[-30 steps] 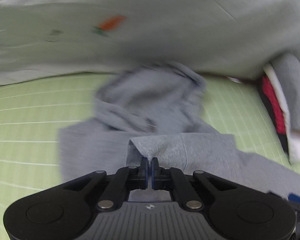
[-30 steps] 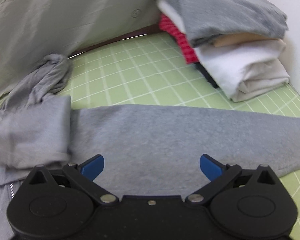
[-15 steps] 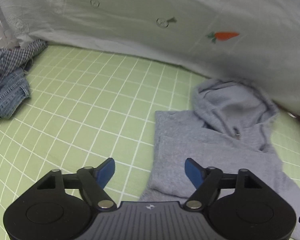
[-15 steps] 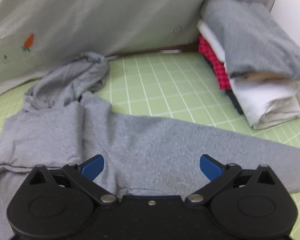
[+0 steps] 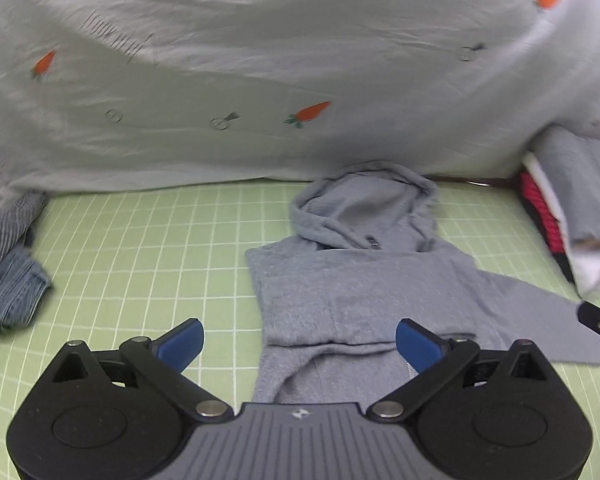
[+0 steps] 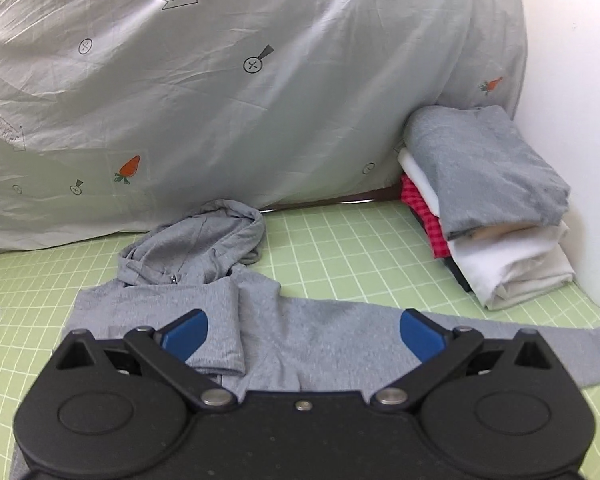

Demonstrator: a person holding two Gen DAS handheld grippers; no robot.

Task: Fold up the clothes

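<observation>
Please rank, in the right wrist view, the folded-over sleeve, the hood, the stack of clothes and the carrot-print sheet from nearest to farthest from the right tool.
1. Sleeve, just ahead of the right tool, at its left finger.
2. Hood, farther ahead, left of centre.
3. Stack, far right, against the wall.
4. Sheet, across the back.

Staged data-collection bench, not lived-in home: green gridded cutting mat as work surface; carrot-print sheet draped as backdrop at 12 o'clock; folded clothes stack at 2 o'clock against plain white wall
</observation>
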